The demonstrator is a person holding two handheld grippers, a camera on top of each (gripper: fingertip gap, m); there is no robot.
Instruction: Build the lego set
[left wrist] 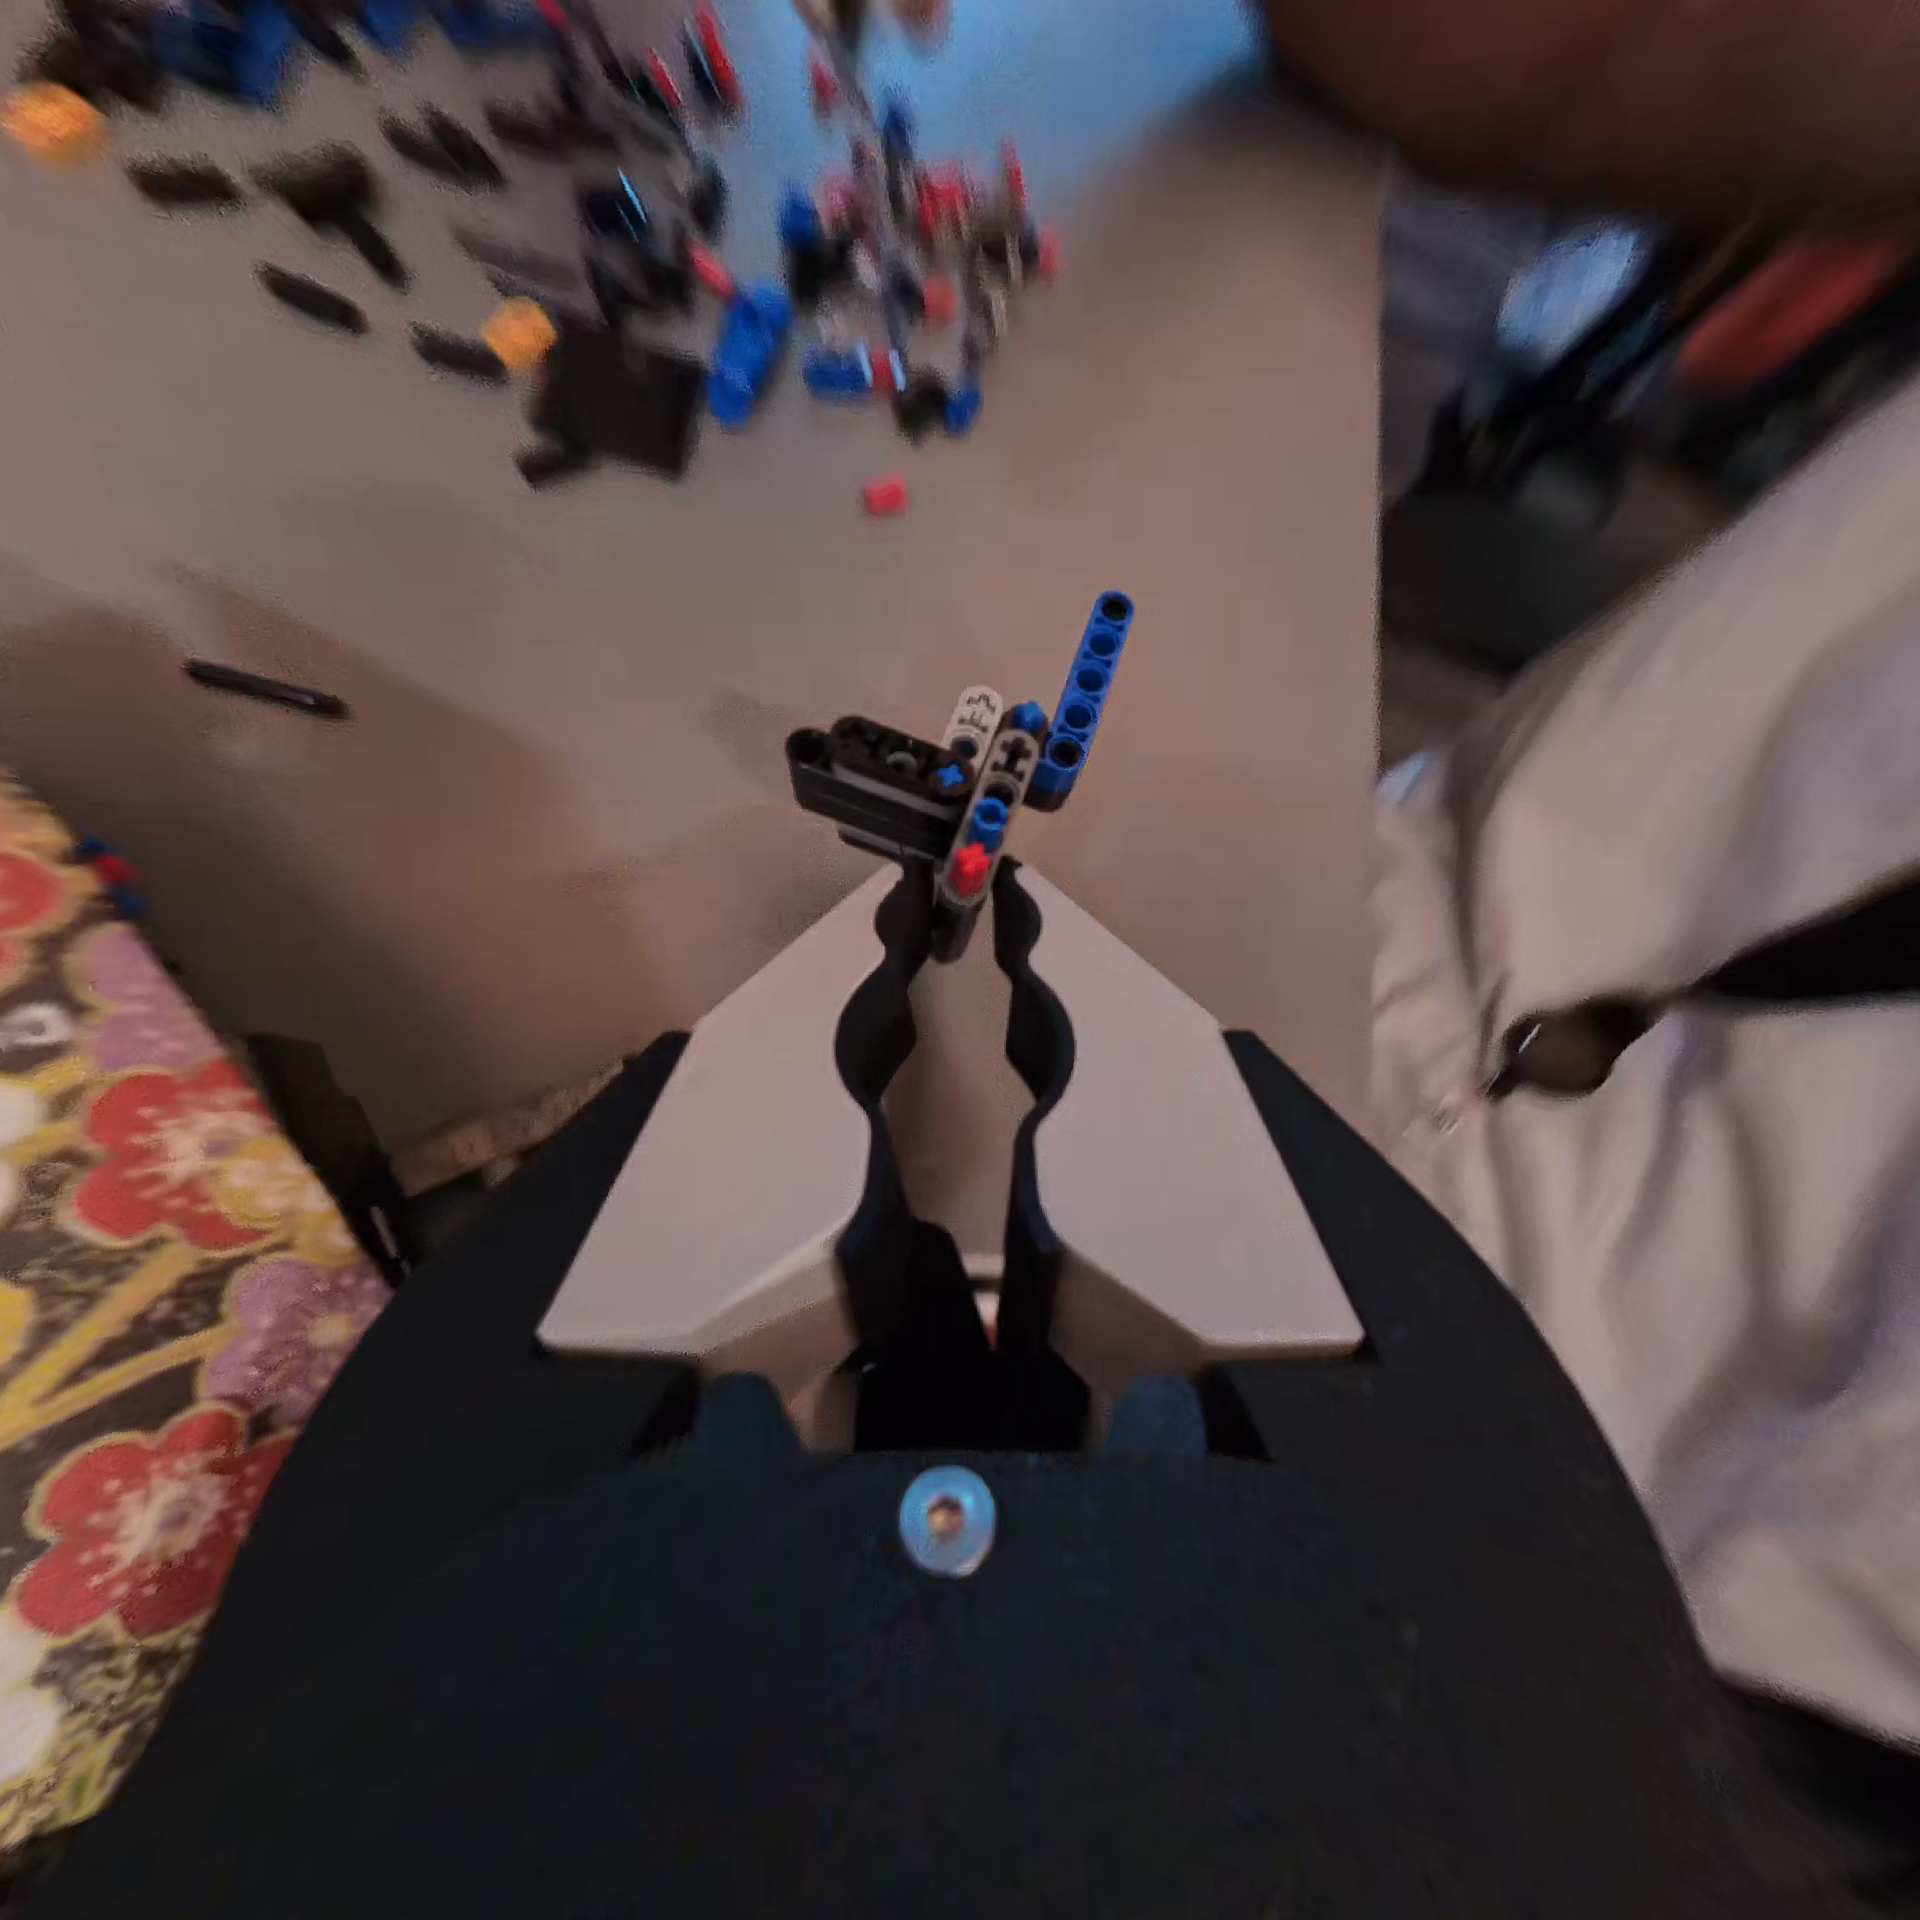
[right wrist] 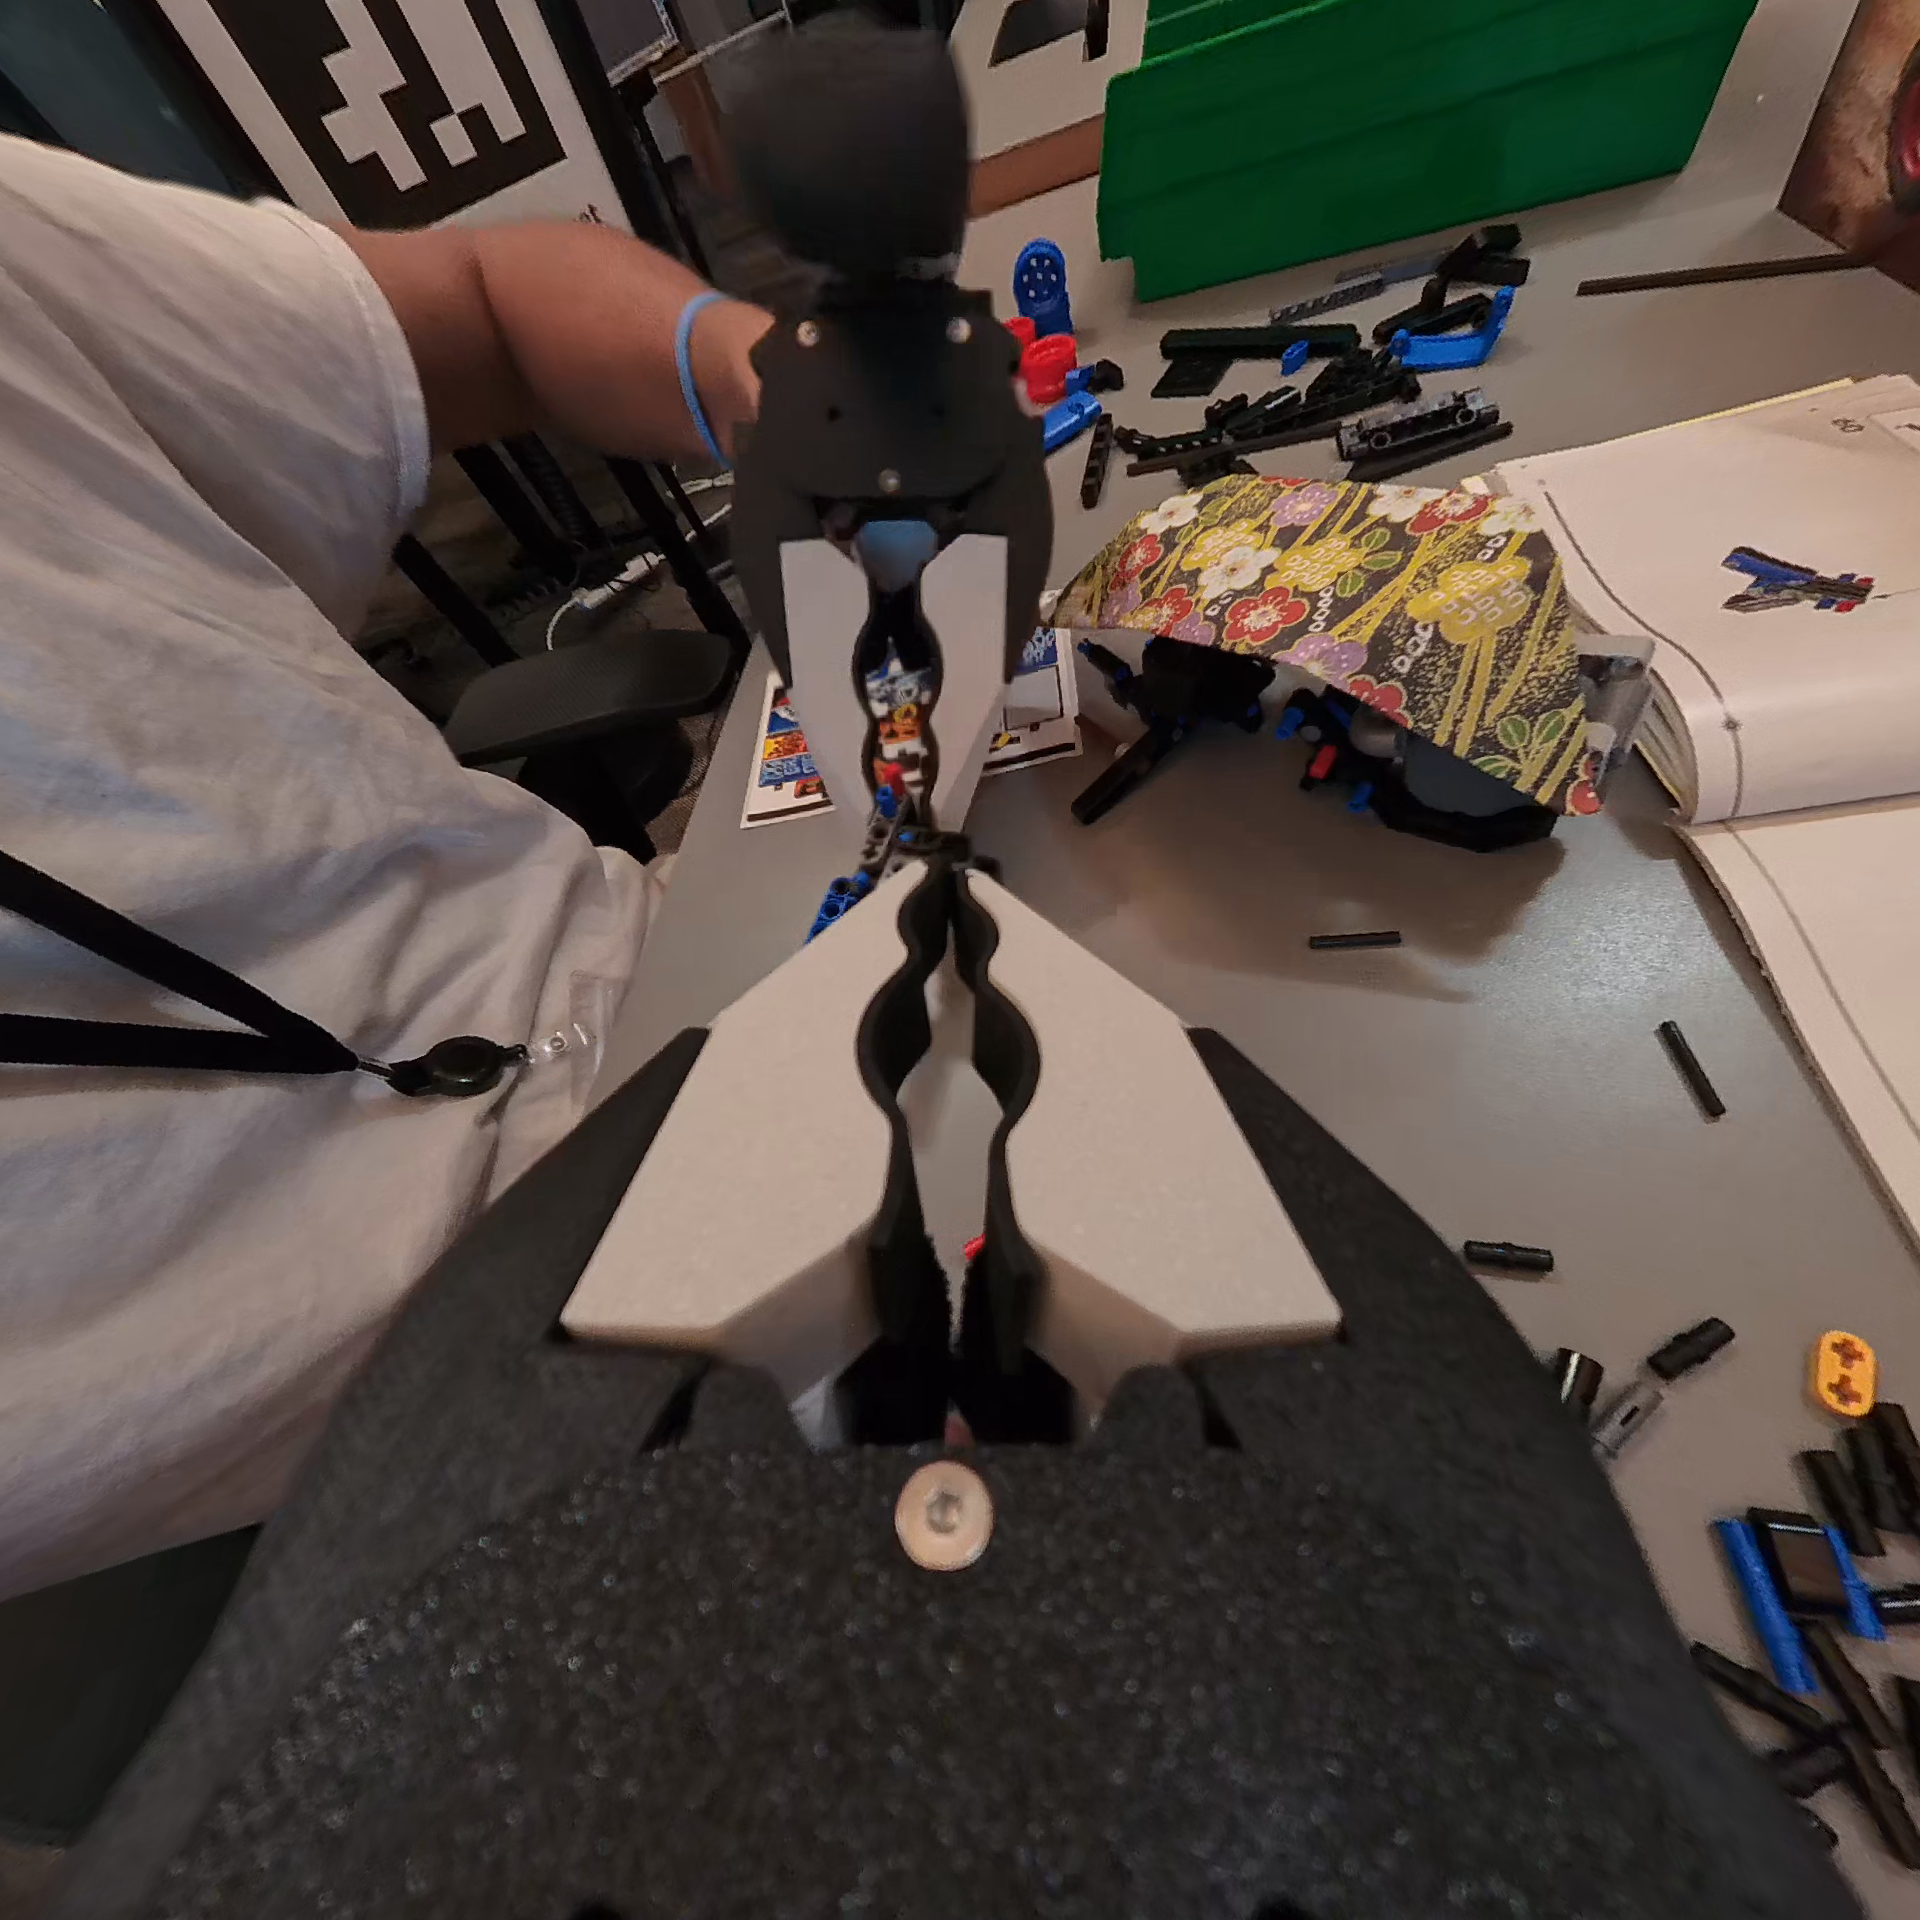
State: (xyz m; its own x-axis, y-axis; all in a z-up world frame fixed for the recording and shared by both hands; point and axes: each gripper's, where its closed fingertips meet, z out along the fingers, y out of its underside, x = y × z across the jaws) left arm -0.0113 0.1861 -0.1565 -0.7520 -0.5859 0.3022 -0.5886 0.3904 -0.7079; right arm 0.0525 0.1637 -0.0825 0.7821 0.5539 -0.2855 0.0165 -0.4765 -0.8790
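My left gripper [left wrist: 951,902] is shut on a small lego assembly [left wrist: 966,774] of black, grey and blue beams with a red pin. It holds the assembly in the air above the grey table [left wrist: 520,623]. In the right wrist view the left gripper [right wrist: 902,805] points toward the camera with the assembly [right wrist: 868,842] at its tips. My right gripper [right wrist: 951,883] has its jaws shut, just below and in front of the assembly. I see nothing clearly held between its pads.
A floral cloth [right wrist: 1351,603] covers a partly built lego model [right wrist: 1455,790]. An open instruction booklet [right wrist: 1766,675] lies at the right and a green bin [right wrist: 1403,135] at the back. Loose pieces [right wrist: 1829,1558] and pins lie about, blurred in the left wrist view [left wrist: 779,260]. A person's white shirt [right wrist: 208,779] fills the left. Left tips to right tips: about 11 cm.
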